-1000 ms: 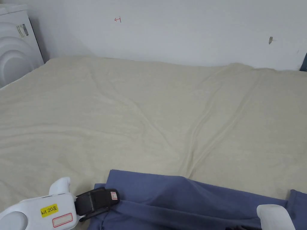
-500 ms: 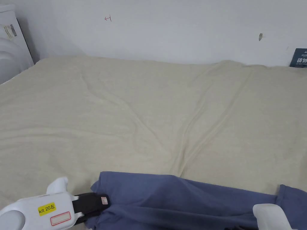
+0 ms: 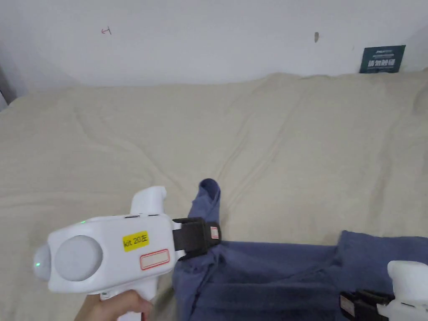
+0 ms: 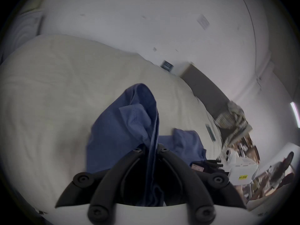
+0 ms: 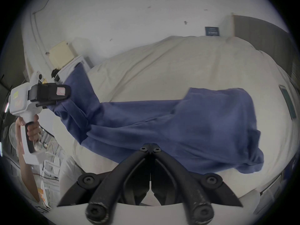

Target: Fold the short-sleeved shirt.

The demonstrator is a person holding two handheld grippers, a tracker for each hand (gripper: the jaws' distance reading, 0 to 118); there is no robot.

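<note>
Blue cotton short-sleeved shirt stretches left-right across the cream bed between both grippers: left gripper and right gripper both have jaws clamped on its near edge.

The shirt is soft matt blue cloth, the bed cover a nubbly cream fabric, and the left gripper smooth white plastic with matt black jaws.

The blue shirt is spread out in a long, bunched strip on the near side of the bed. One end is lifted off the bed and stands up in a soft, folded point. The other end lies in a loose, crumpled heap. Many folds are seen along it.
</note>
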